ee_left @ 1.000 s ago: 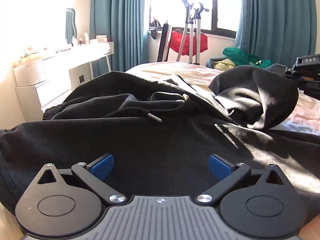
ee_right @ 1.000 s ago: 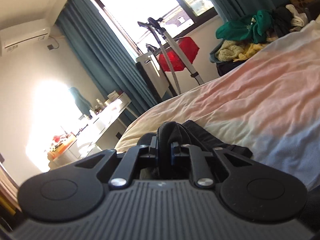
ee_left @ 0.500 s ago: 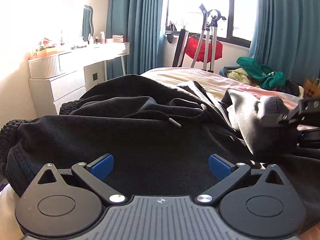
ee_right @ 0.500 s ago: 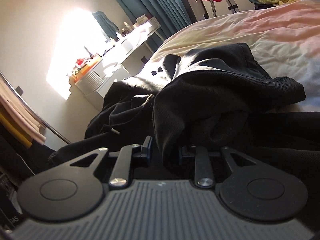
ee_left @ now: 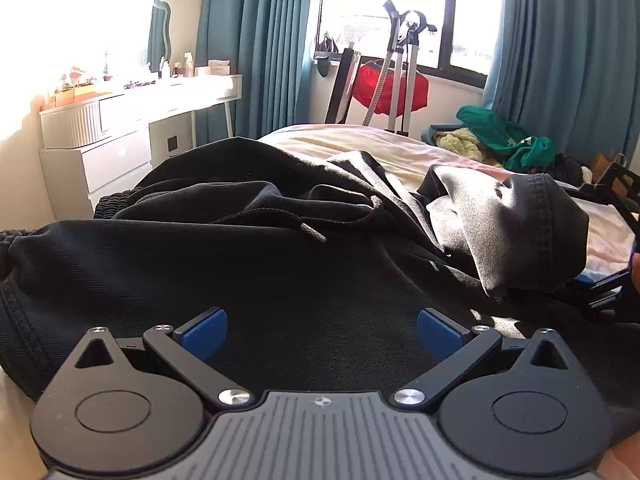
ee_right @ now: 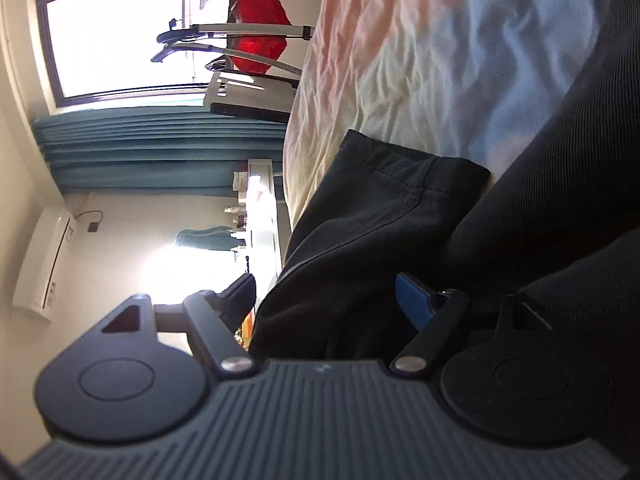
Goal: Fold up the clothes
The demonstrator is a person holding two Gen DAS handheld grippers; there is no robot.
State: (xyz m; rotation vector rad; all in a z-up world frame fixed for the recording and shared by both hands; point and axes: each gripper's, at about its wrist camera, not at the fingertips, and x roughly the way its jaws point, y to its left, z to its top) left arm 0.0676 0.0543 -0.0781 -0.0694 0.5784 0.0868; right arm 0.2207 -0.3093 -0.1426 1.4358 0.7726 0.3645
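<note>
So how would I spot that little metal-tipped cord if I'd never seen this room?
Start at the bed with its pale sheet, where black trousers lie spread in front of the left gripper. Along their bunched waistband runs a thin black drawstring. Its end is a short silvery tip, the only bright speck on all that dark cloth.

The right tool (ee_right: 326, 300) rolled sideways, its jaws just opening off the black garment (ee_right: 372, 232).

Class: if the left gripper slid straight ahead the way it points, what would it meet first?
Most likely the black garment itself: the left gripper stands open just above the cloth, and the rumpled folds with the drawstring rise directly ahead. Depth is hard to judge.
</note>
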